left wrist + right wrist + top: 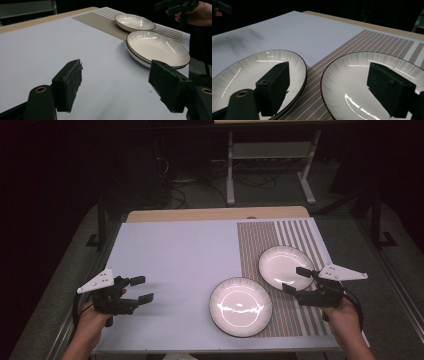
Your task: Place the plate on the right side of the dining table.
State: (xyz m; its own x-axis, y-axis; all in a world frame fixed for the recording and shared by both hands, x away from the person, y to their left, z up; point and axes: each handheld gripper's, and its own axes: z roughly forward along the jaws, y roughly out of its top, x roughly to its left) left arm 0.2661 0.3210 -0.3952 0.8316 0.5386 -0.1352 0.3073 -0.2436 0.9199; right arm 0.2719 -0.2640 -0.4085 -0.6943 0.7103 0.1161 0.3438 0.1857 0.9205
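Near left, the left gripper (134, 289) hangs over bare white table (170, 250), jaws spread wide, empty, well apart from the crockery. Near centre sits the near plate (240, 306). To its right the right gripper (297, 279) hovers, jaws wide, gripping nothing, at the near right rim of the far plate (284, 266) on the striped mat (260, 237). Right hand is nearer by far, I'd say.
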